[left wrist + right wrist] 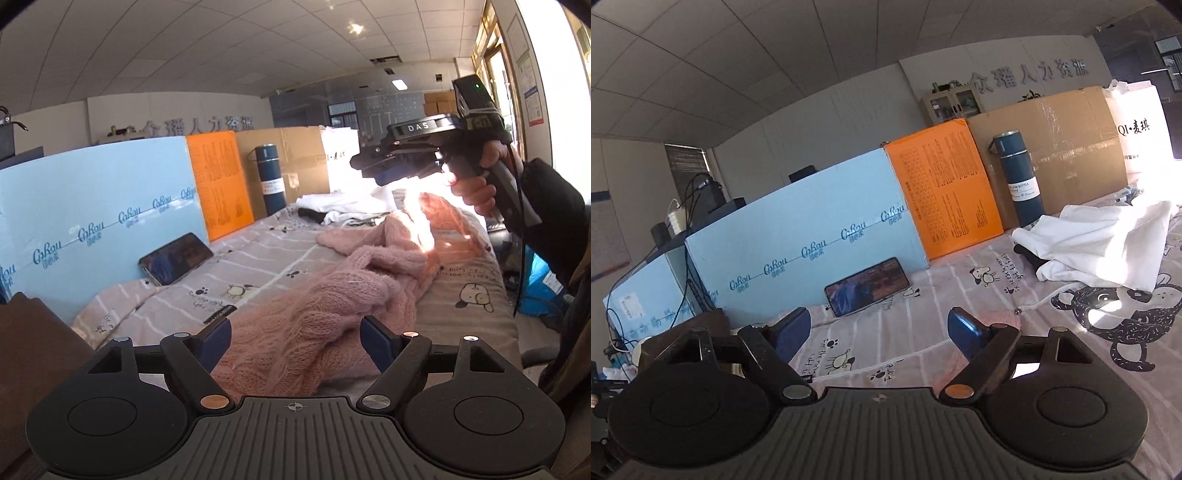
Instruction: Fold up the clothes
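Both grippers are spread wide and hold nothing. Left gripper hangs low over the near end of the pink sweater, its fingers on either side of the knit, though whether they touch it I cannot tell. Right gripper shows in its own view with fingers apart above the bedsheet, a sliver of pink just behind the right finger; in the left view it is held up in the person's hand above the sweater's far, sunlit end.

The sweater lies crumpled and twisted lengthways across the bed, not yet spread flat, so the fold looks barely begun: this seems to be the reach before the first grasp. Next, each gripper needs to come down on an edge of the knit, close on it, and pull it out flat before any fold.

Beyond lie a white garment, a phone propped against a blue box, and a bottle.
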The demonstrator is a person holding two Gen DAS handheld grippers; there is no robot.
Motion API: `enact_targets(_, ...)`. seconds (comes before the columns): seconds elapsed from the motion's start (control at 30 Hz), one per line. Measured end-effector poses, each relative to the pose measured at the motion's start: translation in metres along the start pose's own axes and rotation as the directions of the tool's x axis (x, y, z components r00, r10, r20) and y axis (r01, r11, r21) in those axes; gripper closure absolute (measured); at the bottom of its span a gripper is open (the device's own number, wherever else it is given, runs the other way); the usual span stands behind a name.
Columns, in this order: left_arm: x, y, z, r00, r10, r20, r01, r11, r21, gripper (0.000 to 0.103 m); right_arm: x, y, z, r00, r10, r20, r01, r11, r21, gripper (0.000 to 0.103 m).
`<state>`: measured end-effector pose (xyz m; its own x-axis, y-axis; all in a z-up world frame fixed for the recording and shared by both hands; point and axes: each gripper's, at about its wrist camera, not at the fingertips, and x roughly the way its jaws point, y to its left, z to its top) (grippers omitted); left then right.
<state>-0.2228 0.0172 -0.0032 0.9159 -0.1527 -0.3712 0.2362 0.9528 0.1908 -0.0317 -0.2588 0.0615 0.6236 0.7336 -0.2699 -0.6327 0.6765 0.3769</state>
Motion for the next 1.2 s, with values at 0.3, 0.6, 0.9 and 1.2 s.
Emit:
enact_targets(0.3, 0.028, 0.018, -0.009, 0.994, 0.036, -0.099, -0.049, 0.989, -0.137, 0.024, 0.107, -0.018, -0.025, 0.897, -0.275, -0.346, 0.268, 0.961, -0.069, 0.027)
enact_targets(0.6, 0.022, 0.031, -0.004, 0.997, -0.078, -0.018, 0.069, 0.952, -0.298, 0.09, 0.061, -0.043, -0.035, 0.894, -0.39, -0.222, 0.397, 0.918, -0.014, 0.097)
enact_targets(0.9, -0.039, 0.016, 0.035, 0.98, -0.081, 0.181, 0.143, 0.921, -0.361, 0.094, -0.007, -0.06, -0.002, 0.902, -0.42, 0.096, 0.382, 0.883, 0.273, 0.098)
enact_targets(1.2, -0.006, 0.021, 0.013, 0.999, -0.053, -0.004, 0.048, 0.937, -0.346, 0.08, -0.02, -0.073, 0.003, 0.872, -0.457, 0.176, 0.363, 0.844, 0.395, 0.098)
